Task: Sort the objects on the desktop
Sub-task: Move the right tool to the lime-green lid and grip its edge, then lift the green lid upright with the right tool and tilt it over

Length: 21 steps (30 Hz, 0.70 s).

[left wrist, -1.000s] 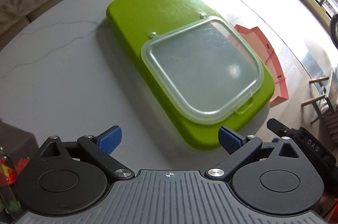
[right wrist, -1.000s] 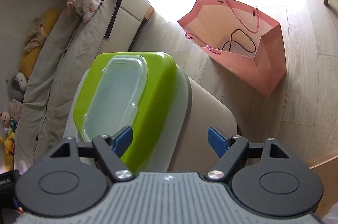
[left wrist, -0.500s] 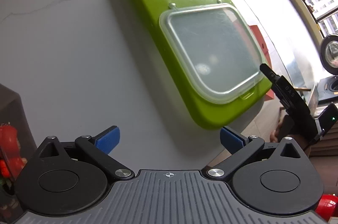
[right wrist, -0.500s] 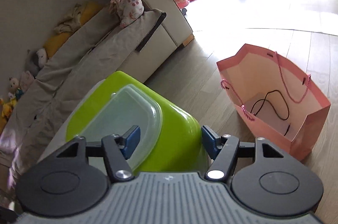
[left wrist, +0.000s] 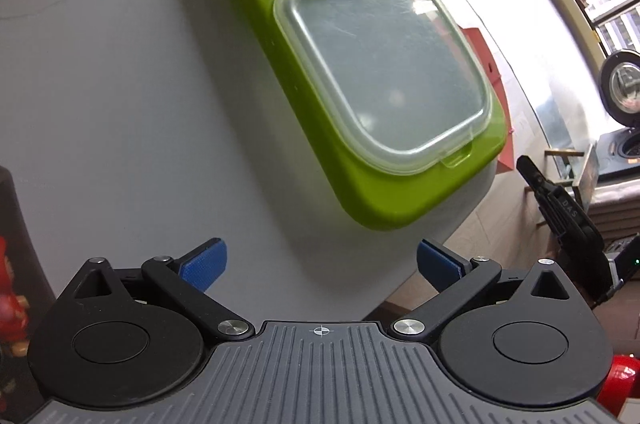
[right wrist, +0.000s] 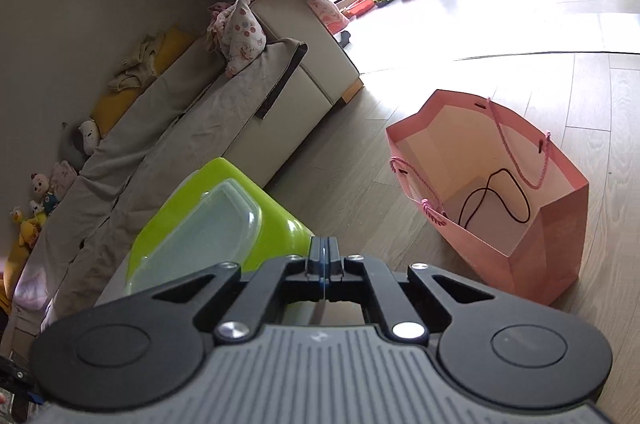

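Observation:
A lime green box [left wrist: 304, 36] with a clear hinged lid [left wrist: 384, 76] lies on the grey marble table [left wrist: 120, 104]. My left gripper [left wrist: 320, 264] is open and empty, above the table just short of the box's near end. The right gripper's black body [left wrist: 568, 216] shows at the table's right edge. In the right wrist view the green box [right wrist: 276, 224] with its clear lid [right wrist: 208, 228] sits ahead to the left. My right gripper [right wrist: 323, 256] is shut with nothing between its pads, near the box's right corner.
A dark box with red items [left wrist: 8, 296] stands at the table's left edge. A red object [left wrist: 620, 384] is at the lower right. On the wooden floor stand a pink paper bag [right wrist: 500, 192] and a covered sofa [right wrist: 200, 112].
My right gripper has closed from open and tilted up toward the room. My left gripper has drawn back slightly and the box now sits further right in its view.

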{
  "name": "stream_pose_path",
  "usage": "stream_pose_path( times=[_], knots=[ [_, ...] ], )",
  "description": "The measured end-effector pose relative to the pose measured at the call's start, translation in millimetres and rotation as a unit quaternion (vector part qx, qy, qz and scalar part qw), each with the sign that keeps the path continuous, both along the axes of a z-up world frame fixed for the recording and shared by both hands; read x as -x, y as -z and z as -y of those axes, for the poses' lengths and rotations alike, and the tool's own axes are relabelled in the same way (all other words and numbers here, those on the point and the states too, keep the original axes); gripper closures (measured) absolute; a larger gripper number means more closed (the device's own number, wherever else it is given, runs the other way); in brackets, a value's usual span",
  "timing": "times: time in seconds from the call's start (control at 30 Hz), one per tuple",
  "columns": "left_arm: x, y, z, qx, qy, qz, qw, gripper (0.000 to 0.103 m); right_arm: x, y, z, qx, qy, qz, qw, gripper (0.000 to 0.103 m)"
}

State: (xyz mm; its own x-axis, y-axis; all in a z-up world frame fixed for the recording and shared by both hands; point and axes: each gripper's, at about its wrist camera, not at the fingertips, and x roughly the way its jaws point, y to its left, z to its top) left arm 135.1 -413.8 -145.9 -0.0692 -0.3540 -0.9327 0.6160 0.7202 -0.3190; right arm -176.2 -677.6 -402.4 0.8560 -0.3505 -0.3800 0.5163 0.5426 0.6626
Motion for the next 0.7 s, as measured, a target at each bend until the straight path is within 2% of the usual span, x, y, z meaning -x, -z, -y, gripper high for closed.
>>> stream_pose_path(
  times=[0.07, 0.1, 0.13, 0.2, 0.3, 0.4, 0.47, 0.53, 0.6, 0.7],
  knots=[
    [2, -1, 1, 0.004, -0.003, -0.002, 1.0, 0.0, 17, 8, -5, -0.037, -0.003, 0.029, 0.999, 0.081],
    [1, -1, 1, 0.006, -0.007, -0.005, 0.9999, 0.0, 26, 12, -8, -0.062, -0.006, 0.052, 0.997, 0.062],
    [0, -1, 1, 0.008, -0.013, -0.01, 0.9998, 0.0, 35, 19, -14, -0.112, -0.017, 0.092, 0.989, 0.048],
    [-6, 2, 0, 0.011, -0.028, -0.024, 0.9992, 0.0, 43, 31, -27, -0.208, -0.046, 0.164, 0.963, 0.04],
    [-21, 11, -3, 0.031, -0.067, -0.045, 0.9962, 0.0, 39, 32, -57, -0.248, -0.079, 0.188, 0.947, 0.039],
    [-33, 25, -6, 0.082, -0.108, -0.087, 0.9869, 0.0, 33, 24, -73, -0.235, -0.084, 0.181, 0.951, 0.038],
    [-38, 36, -7, 0.115, -0.133, -0.119, 0.9772, 0.0, 30, 20, -78, -0.23, -0.083, 0.186, 0.952, 0.036],
    [-41, 49, -8, 0.138, -0.146, -0.143, 0.9691, 0.0, 28, 20, -77, -0.236, -0.077, 0.203, 0.947, 0.032],
    [-44, 62, -7, 0.163, -0.156, -0.16, 0.9609, 0.0, 28, 21, -76, -0.241, -0.074, 0.216, 0.943, 0.031],
    [-49, 82, -12, 0.219, -0.181, -0.191, 0.9395, 0.0, 28, 20, -75, -0.23, -0.071, 0.22, 0.945, 0.031]
  ],
)
